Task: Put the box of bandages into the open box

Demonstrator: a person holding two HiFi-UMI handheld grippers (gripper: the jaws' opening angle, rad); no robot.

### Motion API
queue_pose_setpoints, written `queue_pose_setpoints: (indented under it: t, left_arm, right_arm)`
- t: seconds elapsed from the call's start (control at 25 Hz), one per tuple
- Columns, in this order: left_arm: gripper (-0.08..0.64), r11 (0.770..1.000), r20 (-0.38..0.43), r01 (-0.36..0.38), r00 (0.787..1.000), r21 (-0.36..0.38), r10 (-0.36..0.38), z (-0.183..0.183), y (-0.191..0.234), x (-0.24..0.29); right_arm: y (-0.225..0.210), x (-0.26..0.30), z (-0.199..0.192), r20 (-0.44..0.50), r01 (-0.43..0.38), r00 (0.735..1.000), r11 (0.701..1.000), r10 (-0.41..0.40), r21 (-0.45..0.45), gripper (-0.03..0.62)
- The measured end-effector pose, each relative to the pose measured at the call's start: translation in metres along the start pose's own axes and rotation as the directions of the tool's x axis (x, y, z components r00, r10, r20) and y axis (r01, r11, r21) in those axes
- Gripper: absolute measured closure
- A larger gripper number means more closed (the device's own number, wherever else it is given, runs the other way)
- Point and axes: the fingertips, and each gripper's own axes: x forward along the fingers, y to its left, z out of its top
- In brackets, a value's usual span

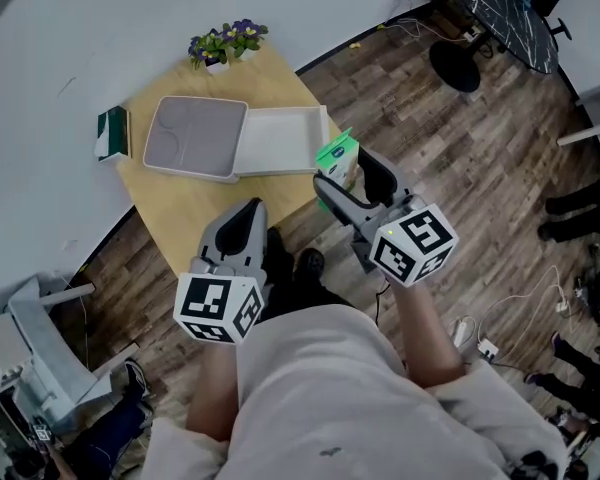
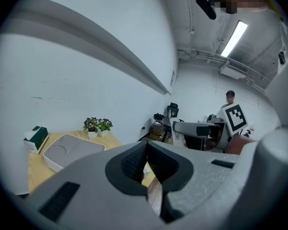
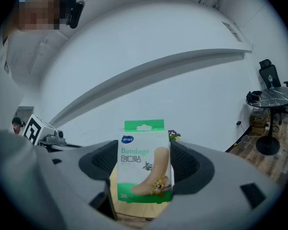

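Right tongs (image 1: 342, 173) pinch the box of bandages (image 1: 336, 156) by its two side faces, upright, hang tab on top, printed face toward the right gripper view. It hangs in the air by the near right corner of the bench (image 1: 210, 208), just beside the white half of the open box (image 1: 280, 140) and not yet over it. Left tongs (image 1: 242, 220) are pressed together on nothing, low by the bench's near edge, well apart from the open box. Likely risks: the pack is thin card, so a hard squeeze may buckle it, and a light one may let it pivot or slide out between the pads. A release here would probably drop it on the bench corner or off onto the wooden floor. The open box lies flat in two halves, grey moulded one on the left, white one on the right; nothing steadies it, so a nudge from the tongs could push it toward the dark green box (image 1: 111, 133) or the potted flowers (image 1: 225, 43). Set down upright, the pack may tip over the rim.
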Motion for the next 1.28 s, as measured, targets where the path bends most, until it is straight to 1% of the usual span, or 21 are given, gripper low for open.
queue_pose_setpoints:
  t: [0.24, 0.64, 1.04, 1.28]
  left_arm:
    - [0.555, 1.000, -0.017, 0.024, 1.000, -0.015, -0.024, -0.002, 0.009, 0.014]
    - [0.555, 0.997, -0.025, 0.063, 0.998, -0.033, -0.064, 0.006, 0.033, 0.040]
    - [0.555, 0.994, -0.059, 0.100, 0.993, -0.042, -0.103, 0.007, 0.059, 0.071]
    - [0.555, 0.991, -0.079, 0.127, 0.988, -0.052, -0.130, 0.008, 0.071, 0.095]
  right_arm:
    - [-0.007, 0.012, -0.006, -0.031, 0.025, 0.999, 1.000, -0.026, -0.013, 0.245]
    - [-0.020, 0.035, -0.014, -0.101, 0.065, 0.992, 0.996, -0.072, -0.067, 0.245]
    - [-0.031, 0.066, -0.032, -0.191, 0.075, 0.977, 0.989, -0.099, -0.127, 0.245]
    - [-0.041, 0.086, -0.043, -0.240, 0.087, 0.963, 0.985, -0.120, -0.146, 0.245]
